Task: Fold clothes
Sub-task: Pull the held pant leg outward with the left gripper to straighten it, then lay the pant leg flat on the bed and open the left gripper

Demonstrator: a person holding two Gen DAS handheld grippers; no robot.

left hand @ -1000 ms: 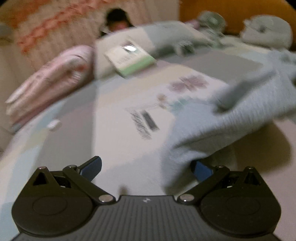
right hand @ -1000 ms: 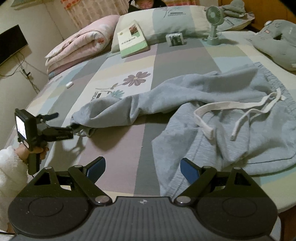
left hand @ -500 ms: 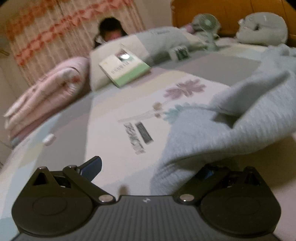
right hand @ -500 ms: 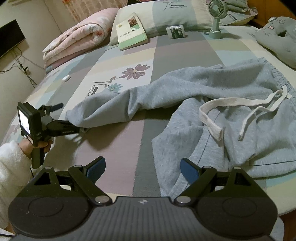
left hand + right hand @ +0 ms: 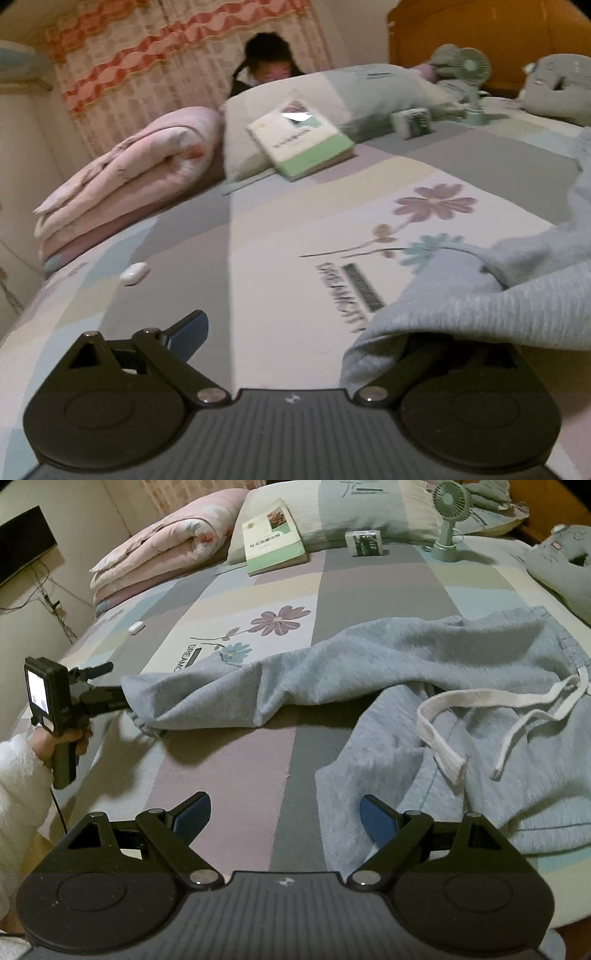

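Here, sweatpants [image 5: 406,657] leg drapes one left gripper [image 5: 295,332] finger (jaws spread).

The setting was a bedroom in a home. A bed [image 5: 258,590] with a patchwork floral sheet filled both views. A wooden headboard [image 5: 480,33] stood at its far end. A pillow [image 5: 351,513] lay against it, and a rolled pink quilt [image 5: 166,550] rested beside the pillow. A book [image 5: 273,539], a small desk fan [image 5: 450,513] and a plush cushion [image 5: 561,565] lay on the bedding. A patterned curtain [image 5: 147,74] hung behind the bed. A dark wall-mounted screen [image 5: 22,542] with trailing cables occupied the side wall. A person [image 5: 269,70] sat behind the pillow.
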